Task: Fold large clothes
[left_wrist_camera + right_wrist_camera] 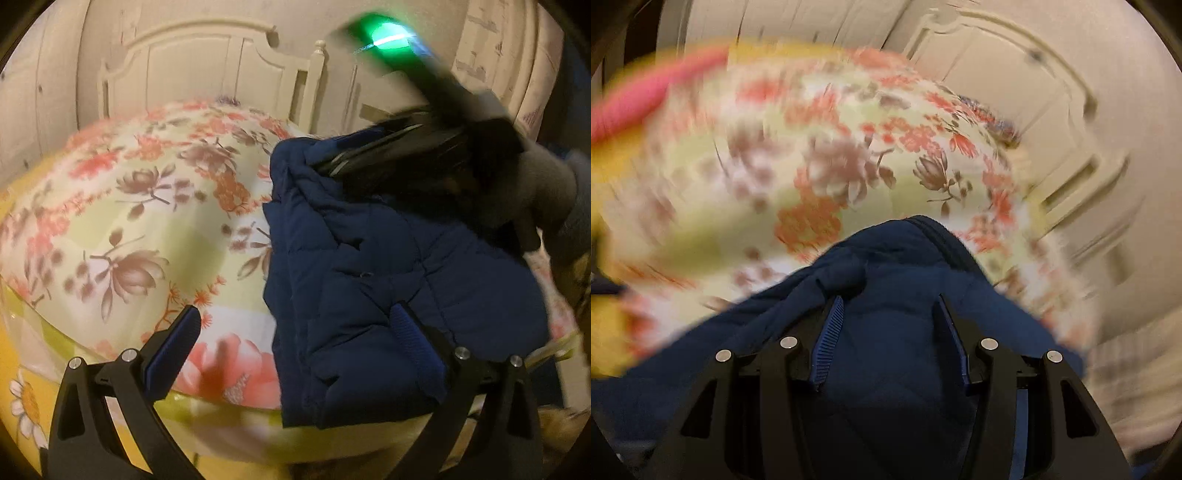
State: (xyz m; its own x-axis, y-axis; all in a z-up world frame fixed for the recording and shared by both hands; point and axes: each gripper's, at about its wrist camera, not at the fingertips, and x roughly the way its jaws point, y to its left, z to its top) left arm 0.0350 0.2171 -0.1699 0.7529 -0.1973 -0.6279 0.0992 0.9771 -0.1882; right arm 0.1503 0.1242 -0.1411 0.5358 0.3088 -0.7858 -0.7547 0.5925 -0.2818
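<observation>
While the right gripper [888, 343] clamped the jacket [388, 280] on the bed [147, 206], the left gripper [295, 343] gaped empty — its right finger over the hem.

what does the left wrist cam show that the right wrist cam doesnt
Only the left wrist view shows the open left gripper, the right gripper from outside nipping the jacket's upper edge, and its green light. Only the right wrist view shows a pink blur at the bed's far left. Both show the navy quilted jacket on the floral bedspread.
</observation>
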